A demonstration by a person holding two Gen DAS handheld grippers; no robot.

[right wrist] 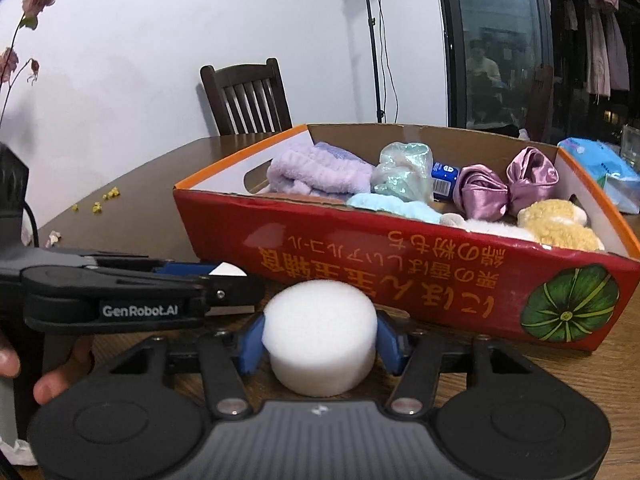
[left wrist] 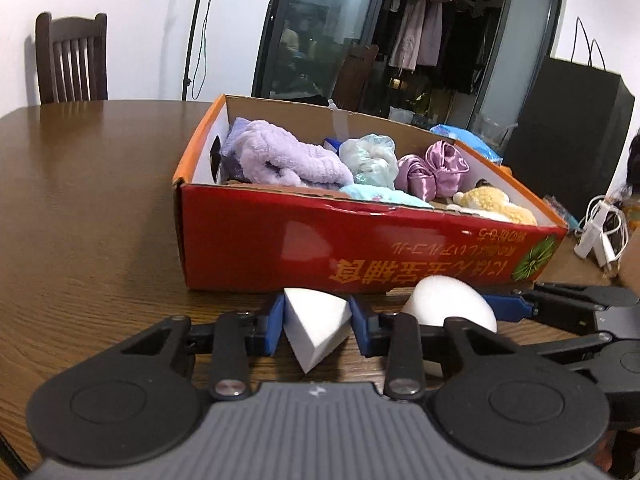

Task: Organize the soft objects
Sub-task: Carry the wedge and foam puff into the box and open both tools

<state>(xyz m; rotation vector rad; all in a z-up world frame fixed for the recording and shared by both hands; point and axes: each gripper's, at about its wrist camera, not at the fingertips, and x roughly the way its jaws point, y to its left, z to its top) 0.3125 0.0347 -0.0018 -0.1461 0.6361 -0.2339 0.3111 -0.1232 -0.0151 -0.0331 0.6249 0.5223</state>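
Down at the bottom centre of the left wrist view, the left gripper [left wrist: 317, 325] points forward and slightly downward over the brown wooden table [left wrist: 88, 200], its blue pads clamped on both sides of a white wedge-shaped foam sponge [left wrist: 314, 330], whose pointed end hangs toward the lower middle of the frame. To the right of it in that view, the right gripper [left wrist: 452, 312] reaches in from the right edge, lying nearly parallel and close alongside.

At the bottom centre of the right wrist view, the right gripper [right wrist: 320, 338] is likewise angled gently down, with its blue pads pressed against the sides of a round white foam sponge [right wrist: 320, 340], which sits low, just over the tabletop. The left gripper [right wrist: 224, 280] stretches in from the left edge of this frame, and fingers [right wrist: 48, 388] of the person's hand show beneath its handle at lower left.

Just beyond both grippers, filling the middle of each frame, stands the red cardboard box [left wrist: 360, 248]. Inside it lie a lilac fleece cloth [left wrist: 280, 156], a pale green shiny bundle [left wrist: 370, 158], a pink satin bow [left wrist: 434, 170], a light blue fluffy piece [left wrist: 376, 196] and a yellow plush toy [left wrist: 496, 204].
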